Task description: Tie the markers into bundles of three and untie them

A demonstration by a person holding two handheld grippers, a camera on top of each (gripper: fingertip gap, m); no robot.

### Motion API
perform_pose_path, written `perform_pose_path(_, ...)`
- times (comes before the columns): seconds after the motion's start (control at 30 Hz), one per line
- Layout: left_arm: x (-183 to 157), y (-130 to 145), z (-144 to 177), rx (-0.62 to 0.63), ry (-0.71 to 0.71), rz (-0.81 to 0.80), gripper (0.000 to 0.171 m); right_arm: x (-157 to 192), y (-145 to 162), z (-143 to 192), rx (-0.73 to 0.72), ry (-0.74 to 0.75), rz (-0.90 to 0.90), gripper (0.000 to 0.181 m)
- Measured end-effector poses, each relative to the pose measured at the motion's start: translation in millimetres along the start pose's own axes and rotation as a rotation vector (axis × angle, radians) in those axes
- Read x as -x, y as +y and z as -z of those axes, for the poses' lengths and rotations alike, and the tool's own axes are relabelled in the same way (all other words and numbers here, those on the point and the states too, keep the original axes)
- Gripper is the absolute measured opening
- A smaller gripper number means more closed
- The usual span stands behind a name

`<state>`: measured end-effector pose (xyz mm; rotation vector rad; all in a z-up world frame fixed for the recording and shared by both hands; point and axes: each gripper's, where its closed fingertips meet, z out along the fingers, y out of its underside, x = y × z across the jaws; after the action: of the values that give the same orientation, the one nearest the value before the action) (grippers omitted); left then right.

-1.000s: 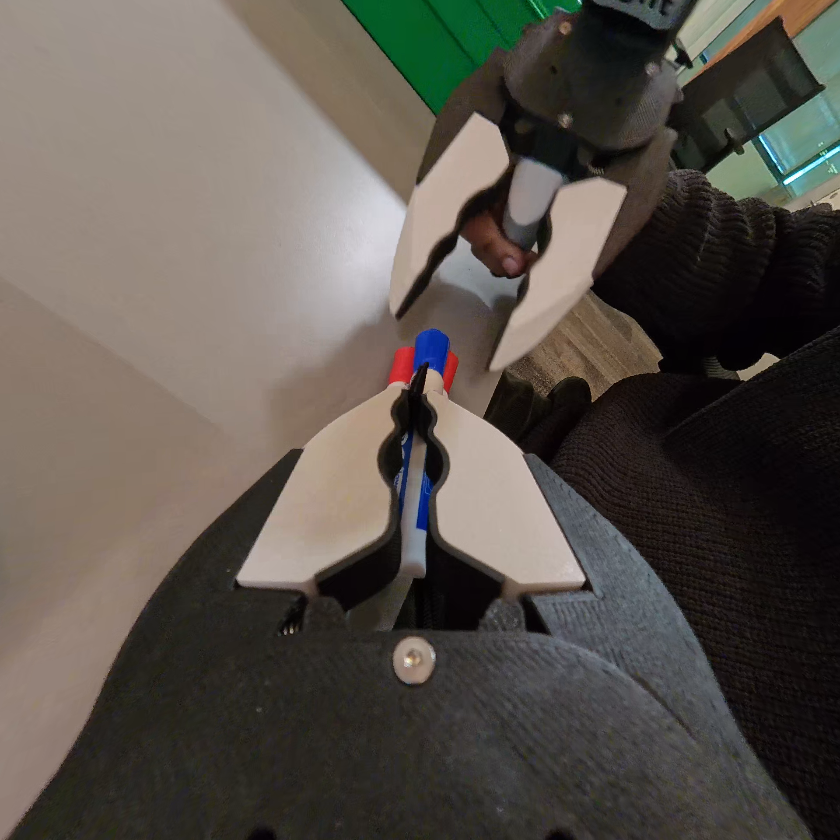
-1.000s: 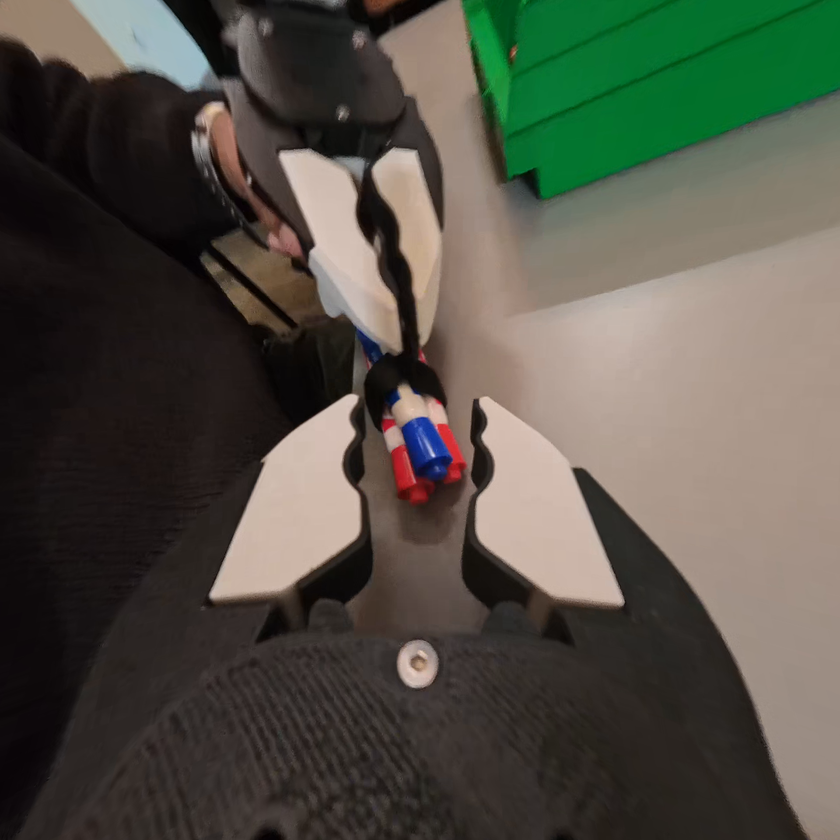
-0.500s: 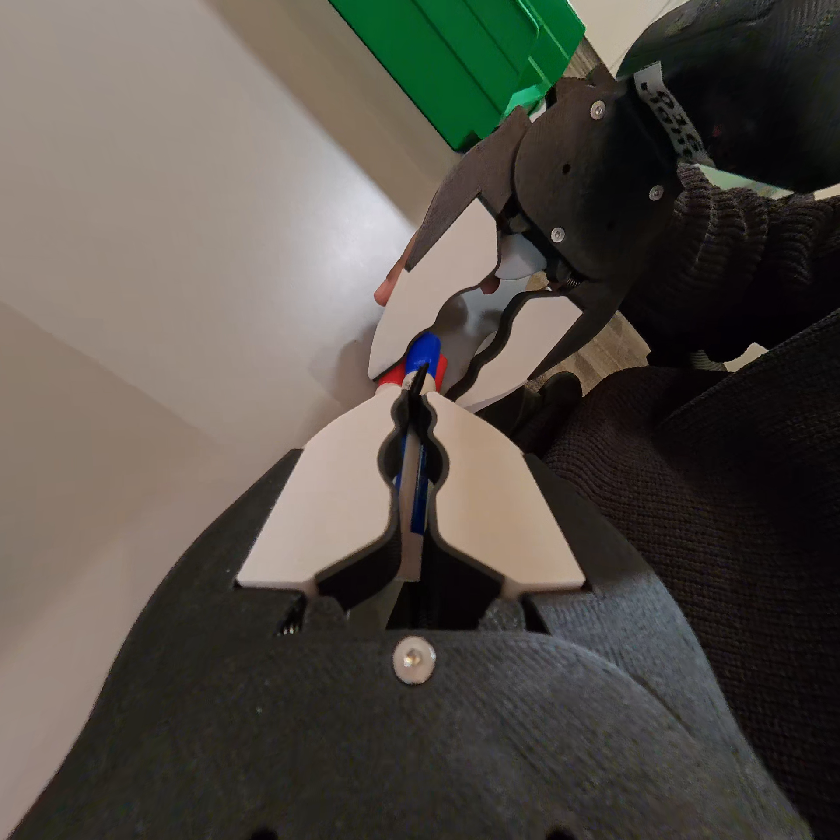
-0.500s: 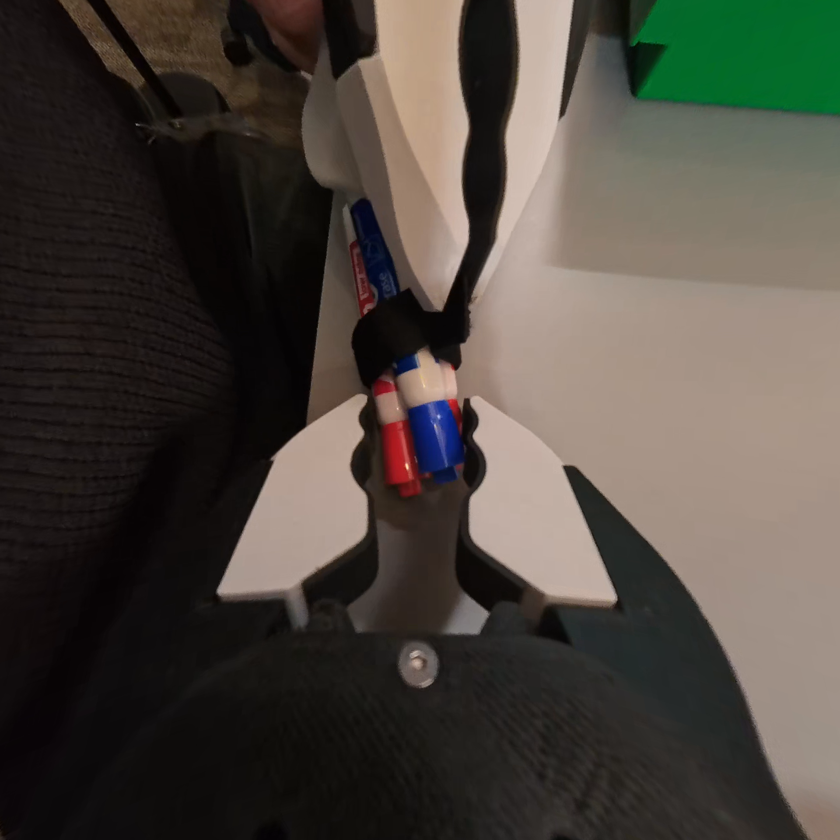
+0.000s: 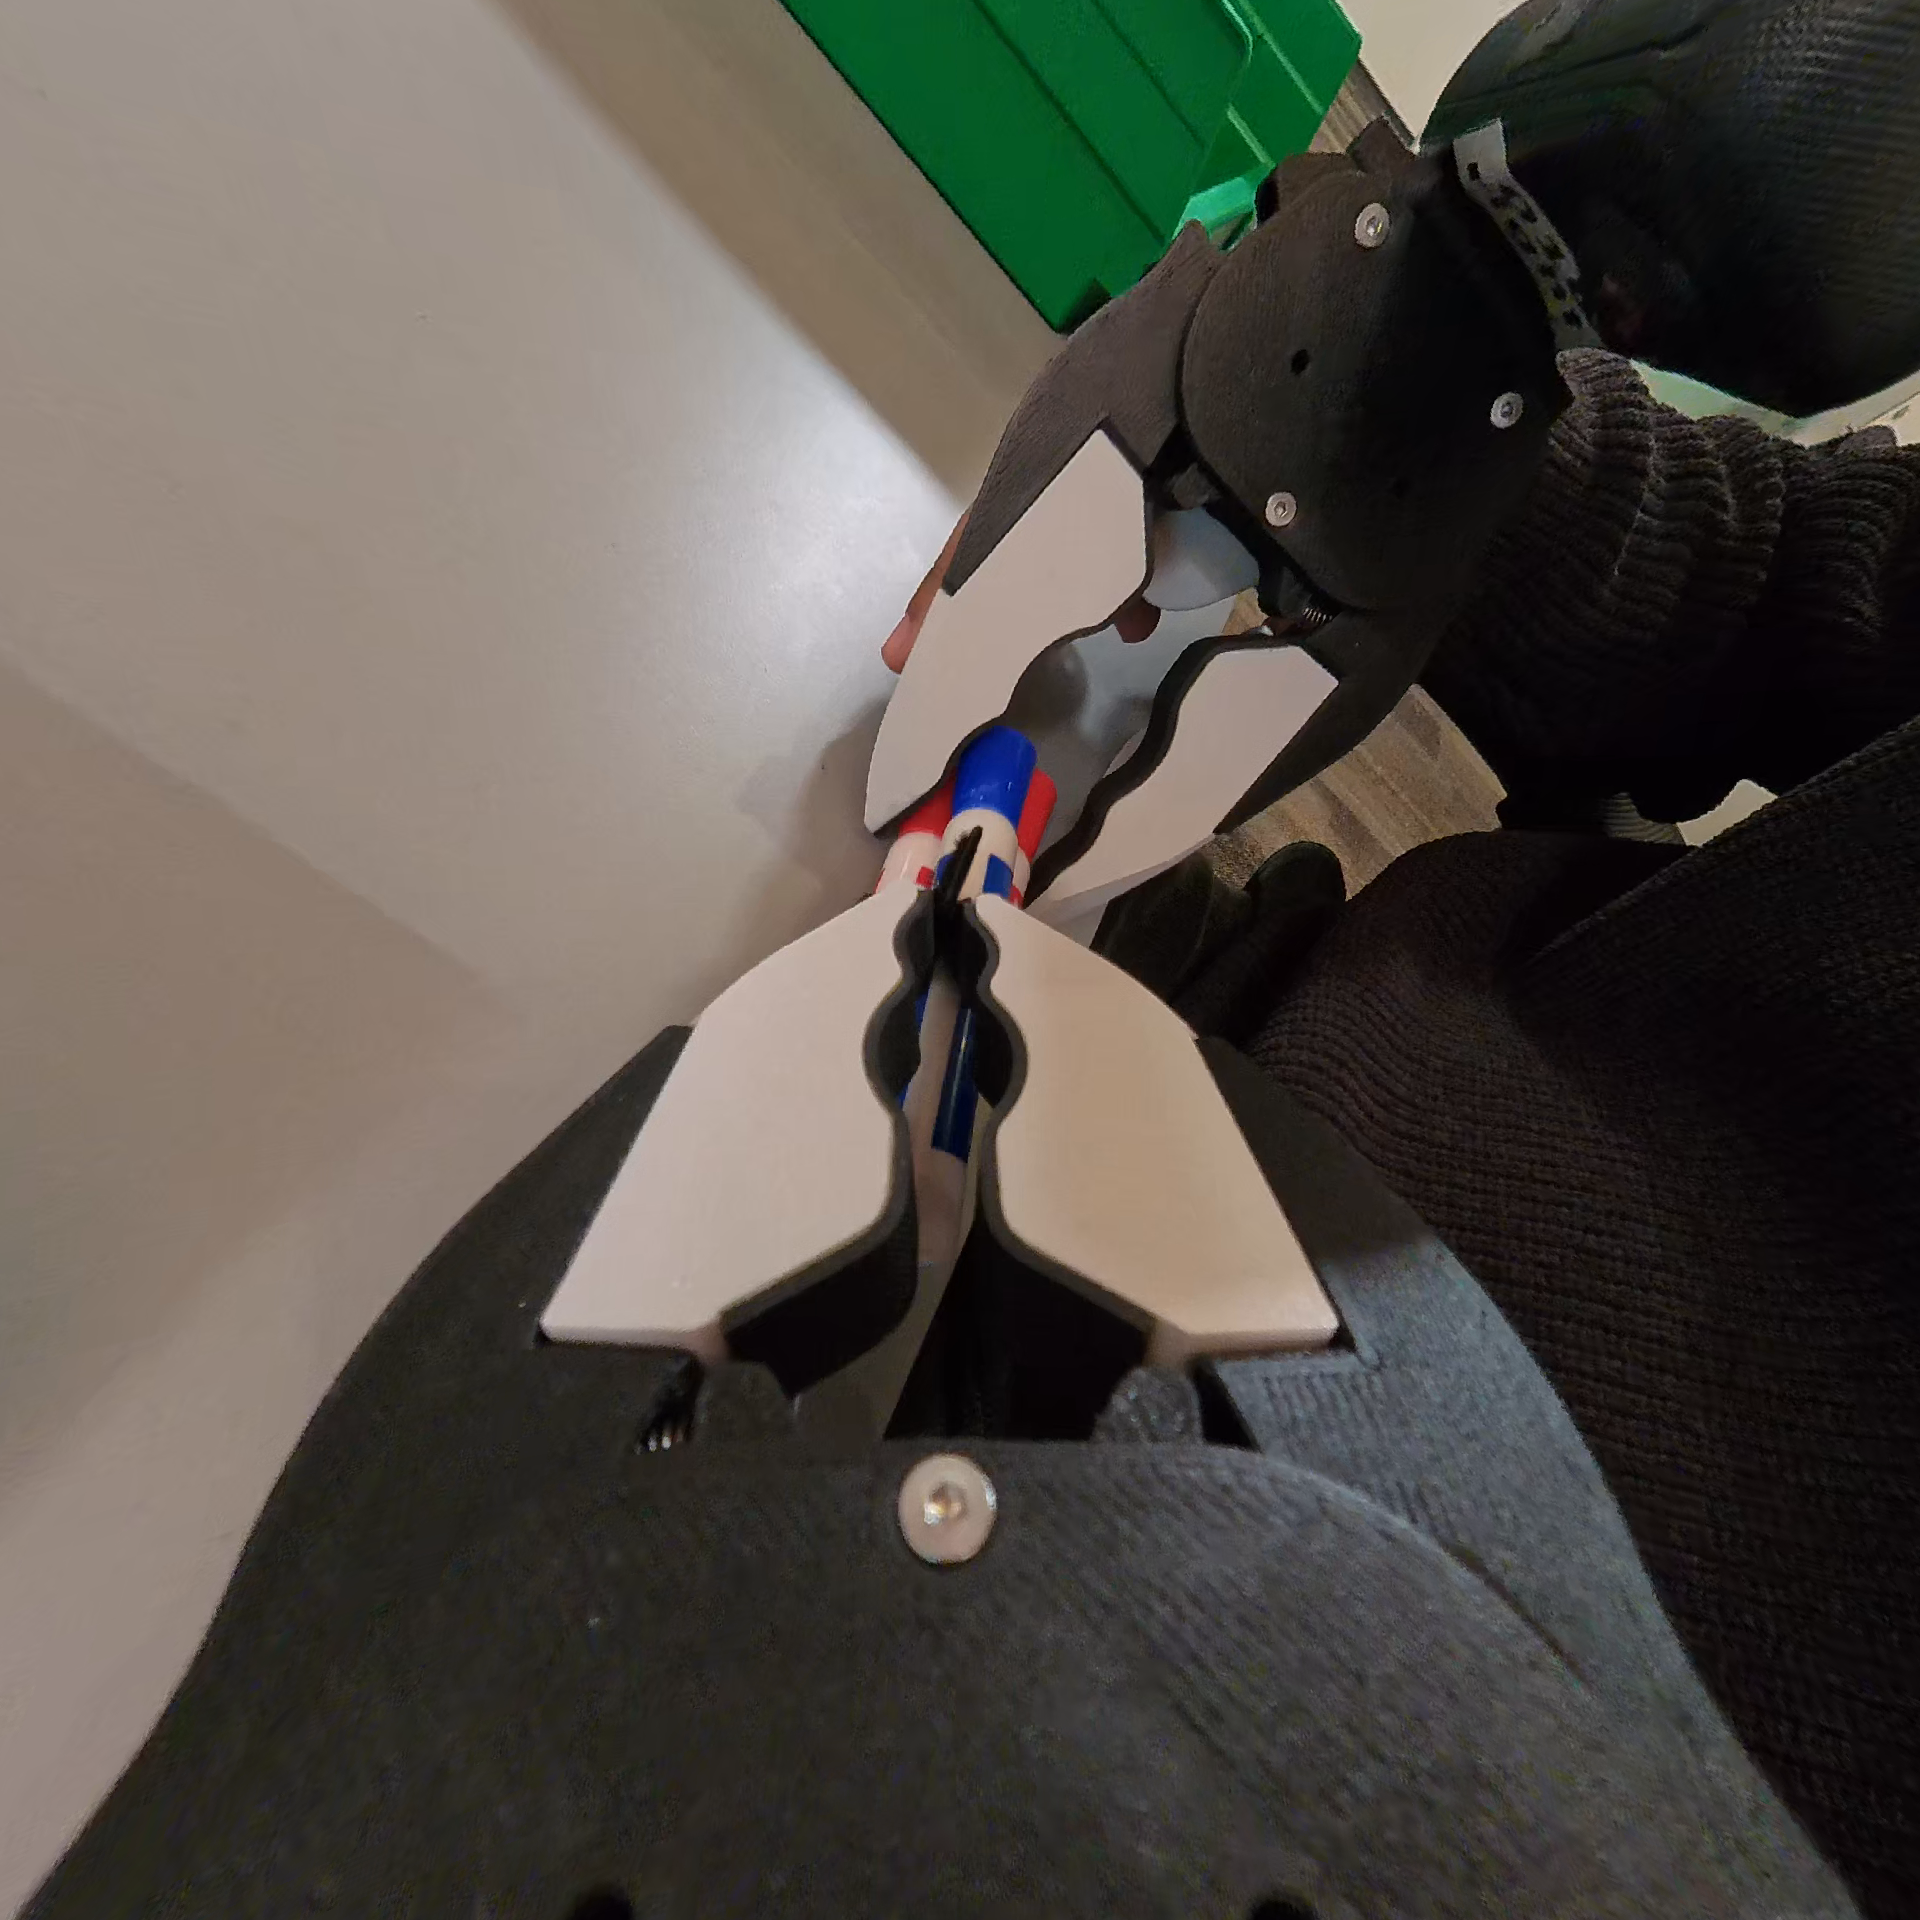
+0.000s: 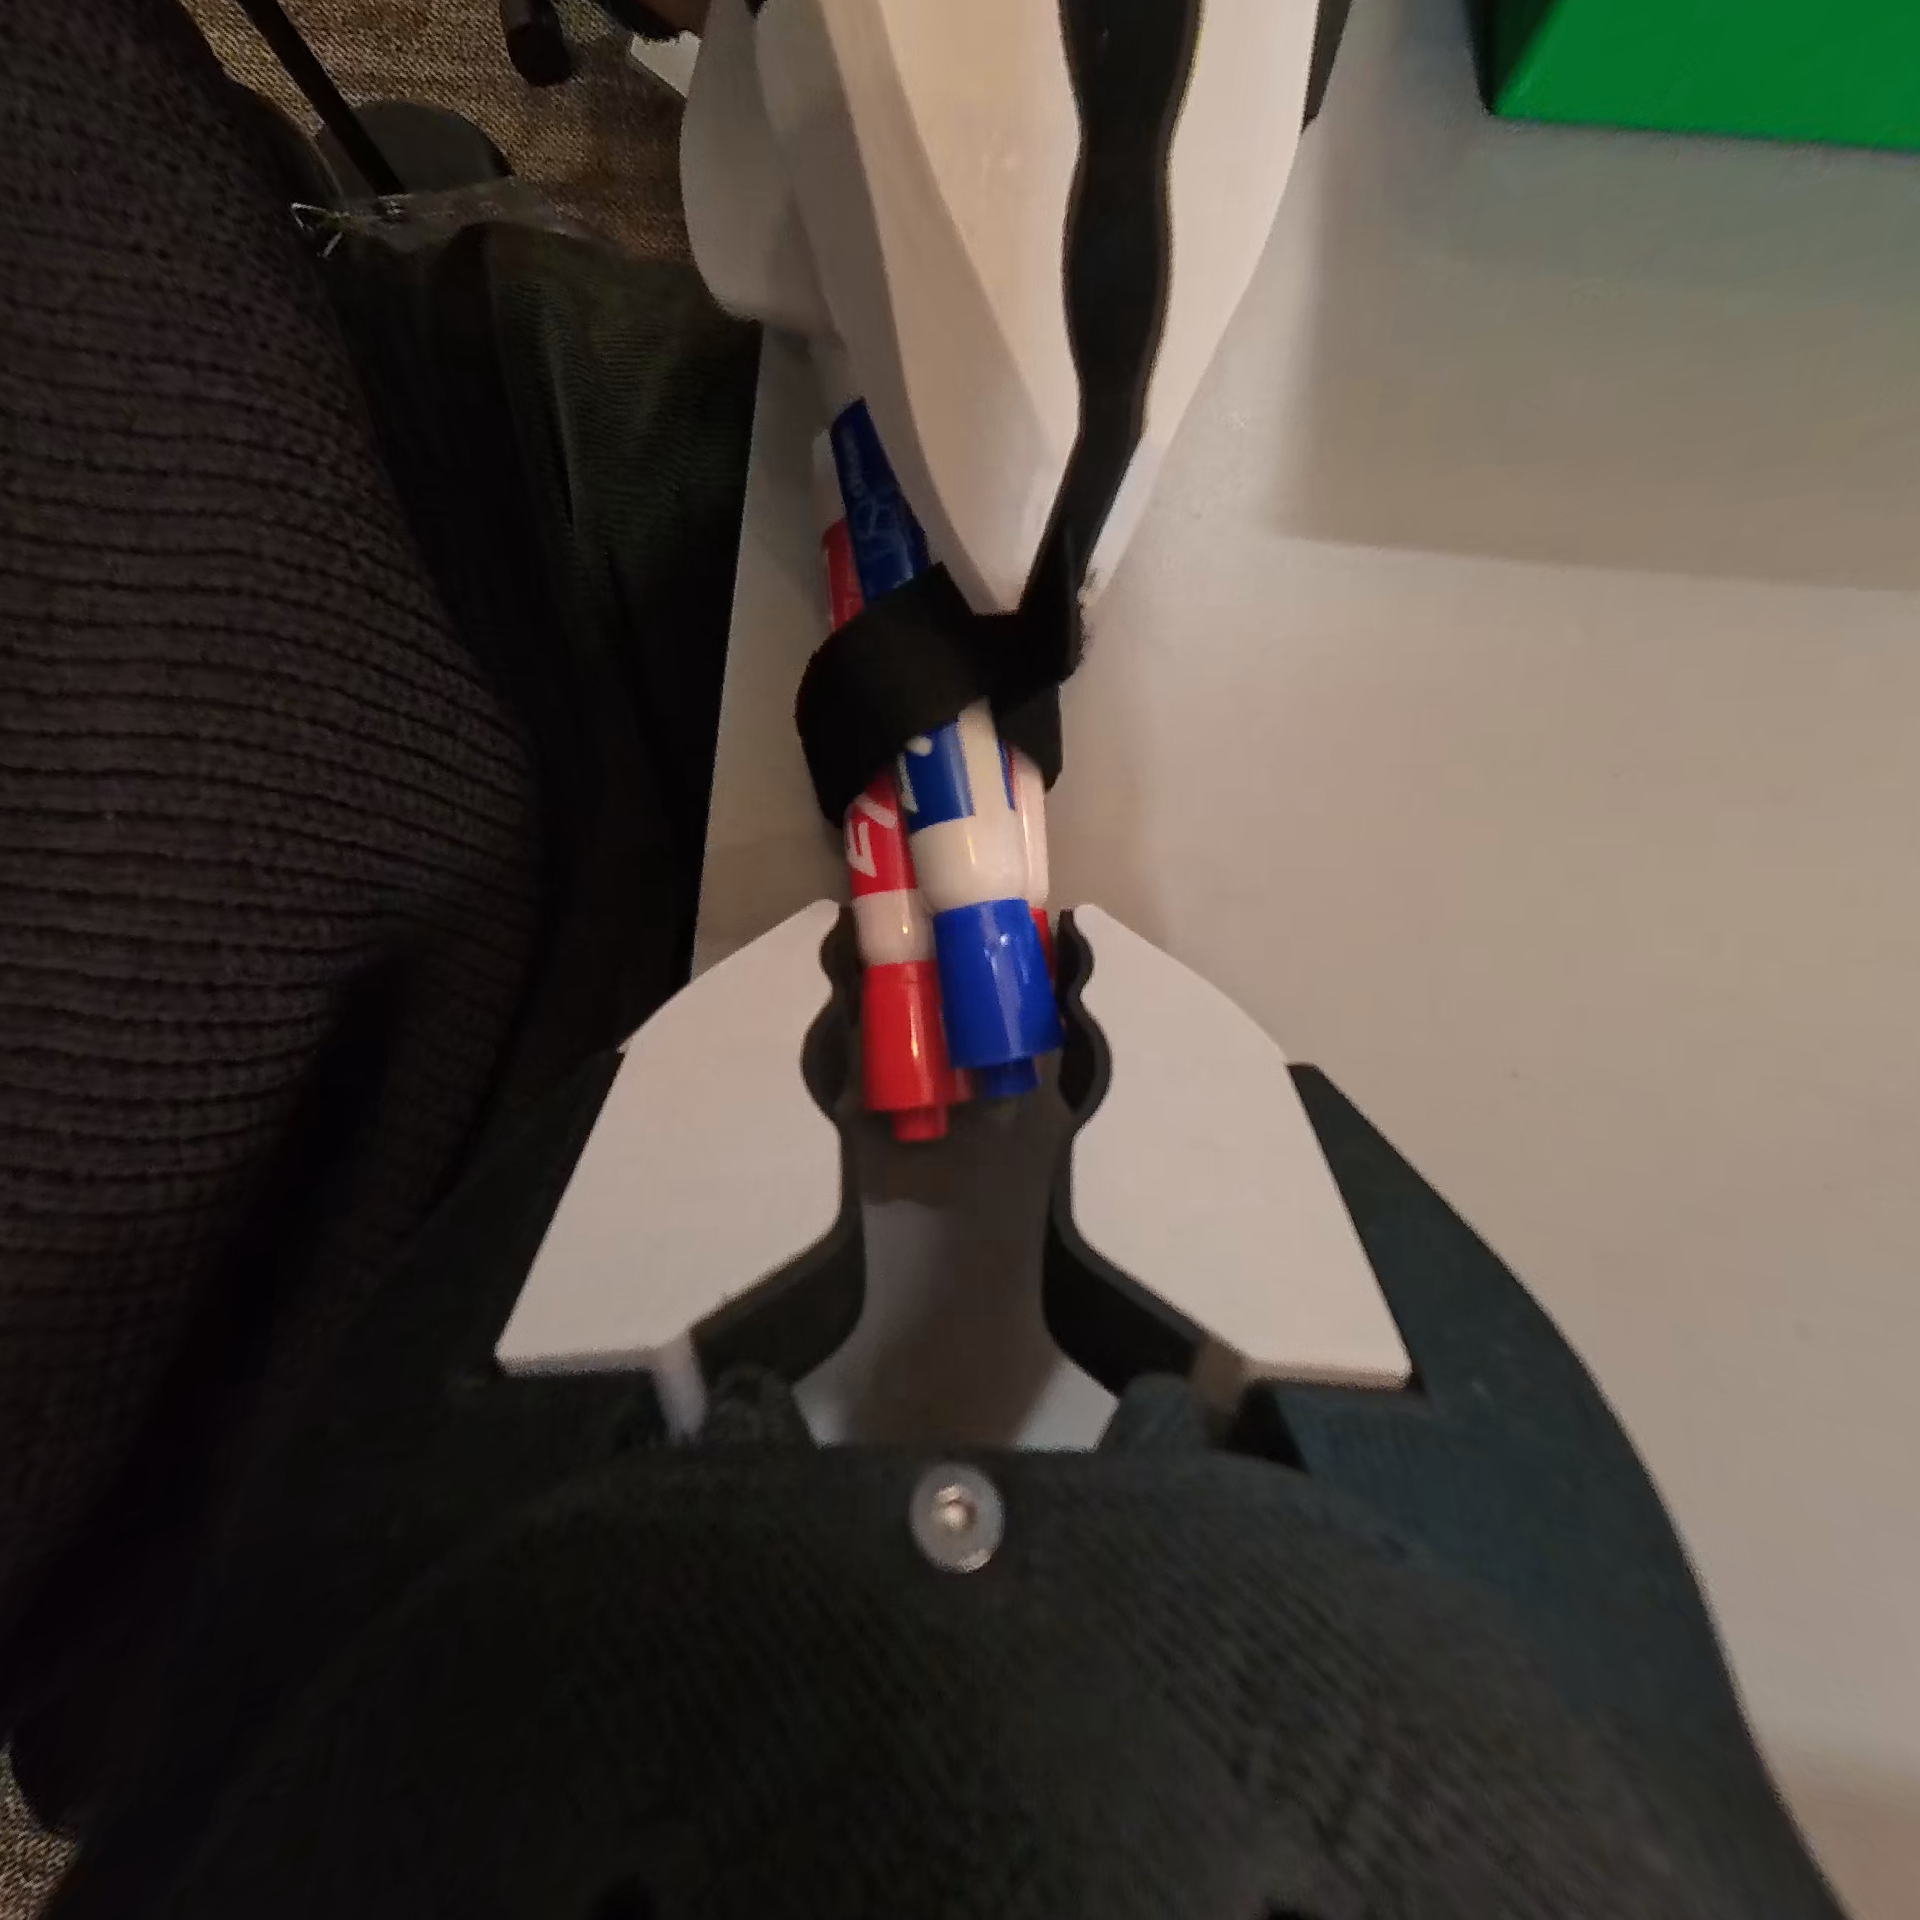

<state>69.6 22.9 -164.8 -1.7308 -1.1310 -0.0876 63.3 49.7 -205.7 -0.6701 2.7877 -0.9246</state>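
Observation:
A bundle of red and blue markers (image 6: 956,883) is bound by a black strap (image 6: 914,696) and held over the white table's edge. My left gripper (image 5: 951,904) is shut on the strap's loose tail (image 5: 954,862), with the marker bodies running under its fingers. It also shows at the top of the right wrist view (image 6: 1060,582). My right gripper (image 6: 956,925) is closed around the capped ends, its fingers touching the red cap (image 6: 904,1039) and blue cap (image 6: 997,997). In the left wrist view it (image 5: 977,831) faces mine, around the caps (image 5: 992,769).
The white table (image 5: 416,520) runs to the left and behind. Green bins (image 5: 1039,135) stand at its far end and also show in the right wrist view (image 6: 1714,73). A person's dark knitted sleeve and body (image 5: 1662,1143) fill the right side, with floor below. Left tips to right tips: about 6 cm.
My right gripper came in from farther off with open jaws, slid over the capped ends and narrowed onto them. My left gripper kept its hold on the strap.

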Motion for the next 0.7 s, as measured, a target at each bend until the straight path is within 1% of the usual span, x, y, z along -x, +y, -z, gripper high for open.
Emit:
perform_pose_path(0.17,1,0,1,-0.001,0.0,0.004,0.006,-1,2,1,-0.004,-0.003,-0.016,0.038)
perform_pose_path(0.2,1,0,1,-0.001,0.002,0.004,0.006,-2,1,1,-0.008,0.005,-0.02,0.04)
perform_pose_path(0.27,0,0,1,-0.002,0.002,0.005,0.006,-5,-5,4,-0.045,0.016,-0.037,0.05)
perform_pose_path(0.37,0,0,1,-0.002,0.001,0.005,0.006,-7,-25,14,-0.178,0.004,-0.105,0.06)
perform_pose_path(0.43,0,0,1,-0.004,0.002,0.005,0.006,-9,-42,19,-0.295,-0.025,-0.206,0.062)
perform_pose_path(0.5,0,0,1,-0.006,0.004,0.007,0.005,-9,-53,19,-0.36,-0.077,-0.321,0.061)
perform_pose_path(0.57,0,-1,1,-0.009,0.007,0.013,0.006,-8,-55,13,-0.362,-0.108,-0.384,0.056)
perform_pose_path(0.7,0,-1,2,-0.015,0.013,0.021,0.005,-6,-52,1,-0.329,-0.103,-0.41,0.053)
